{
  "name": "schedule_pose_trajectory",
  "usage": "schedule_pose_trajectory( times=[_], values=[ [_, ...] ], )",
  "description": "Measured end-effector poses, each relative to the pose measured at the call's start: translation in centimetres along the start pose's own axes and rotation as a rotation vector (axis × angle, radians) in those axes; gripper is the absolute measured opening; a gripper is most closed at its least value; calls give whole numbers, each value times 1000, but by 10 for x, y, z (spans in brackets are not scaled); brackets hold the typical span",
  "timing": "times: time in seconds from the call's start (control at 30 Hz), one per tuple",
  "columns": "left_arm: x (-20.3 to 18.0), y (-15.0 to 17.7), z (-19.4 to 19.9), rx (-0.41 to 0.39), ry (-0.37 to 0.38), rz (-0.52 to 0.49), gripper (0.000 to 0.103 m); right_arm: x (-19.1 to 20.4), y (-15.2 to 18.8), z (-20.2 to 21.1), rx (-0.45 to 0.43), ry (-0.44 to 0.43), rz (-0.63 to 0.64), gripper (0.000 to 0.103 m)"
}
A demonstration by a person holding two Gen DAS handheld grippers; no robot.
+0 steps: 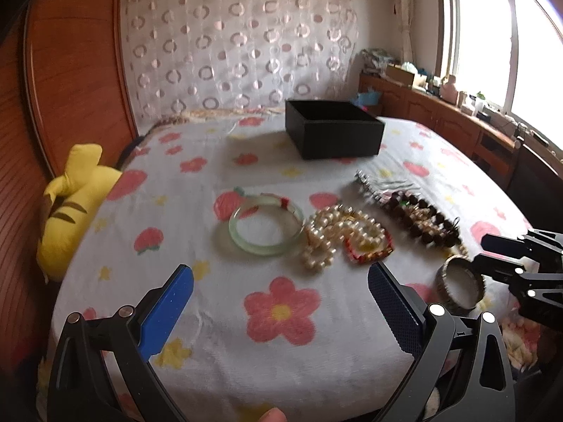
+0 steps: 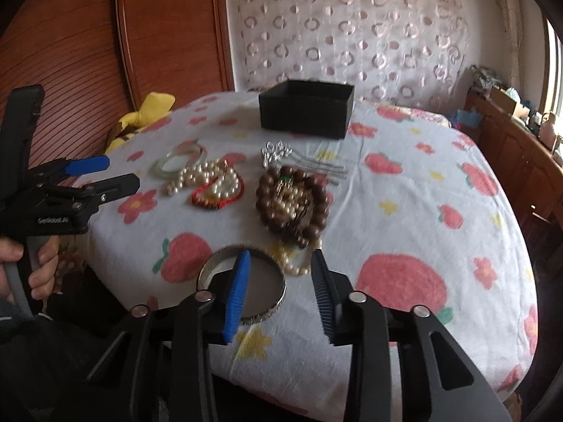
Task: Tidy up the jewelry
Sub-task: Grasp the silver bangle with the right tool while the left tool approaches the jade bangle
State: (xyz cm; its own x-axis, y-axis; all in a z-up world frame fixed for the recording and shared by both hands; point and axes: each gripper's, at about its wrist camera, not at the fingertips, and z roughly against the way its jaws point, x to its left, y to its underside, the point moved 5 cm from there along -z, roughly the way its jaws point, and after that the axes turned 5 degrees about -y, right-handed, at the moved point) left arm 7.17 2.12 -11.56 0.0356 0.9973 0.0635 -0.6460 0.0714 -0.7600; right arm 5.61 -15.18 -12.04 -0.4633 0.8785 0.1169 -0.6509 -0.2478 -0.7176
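Note:
Jewelry lies on a flowered bedspread (image 1: pixel 281 369): a green jade bangle (image 1: pixel 265 225), a pearl necklace (image 1: pixel 330 235), a red bead bracelet (image 1: pixel 369 251), brown wooden beads (image 2: pixel 292 200), silver hairpins (image 2: pixel 278 151) and a metal bangle (image 2: pixel 211 263). An open black box (image 2: pixel 306 109) stands behind them. My right gripper (image 2: pixel 280 253) hangs over the metal bangle. Its blue finger is above the ring's inside, its dark finger is outside the right rim, and neither pad touches the rim. My left gripper (image 1: pixel 281 281) is open over bare cloth in front of the jade bangle.
A small pearl bracelet (image 2: pixel 295 263) lies just beyond the metal bangle. A yellow plush toy (image 1: pixel 74 204) sits at the bed's left edge against a wooden headboard (image 1: pixel 70 70). A wooden cabinet (image 1: pixel 457 116) with clutter runs under the window on the right.

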Motion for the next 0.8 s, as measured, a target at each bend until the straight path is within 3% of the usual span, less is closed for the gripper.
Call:
schedule_pose_trajectory(
  times=[0.3,0.43,0.8],
  values=[
    [13,6,-19,60,11,7,96,-2,11,-13,81,-35,-31,21],
    [17,3,-26,81,19,-1,96,0,8,-16,88,-20,-5,6],
    [20,-16,-59,112,84,-53,96,4,-16,-2,8,-44,32,6]
  ],
)
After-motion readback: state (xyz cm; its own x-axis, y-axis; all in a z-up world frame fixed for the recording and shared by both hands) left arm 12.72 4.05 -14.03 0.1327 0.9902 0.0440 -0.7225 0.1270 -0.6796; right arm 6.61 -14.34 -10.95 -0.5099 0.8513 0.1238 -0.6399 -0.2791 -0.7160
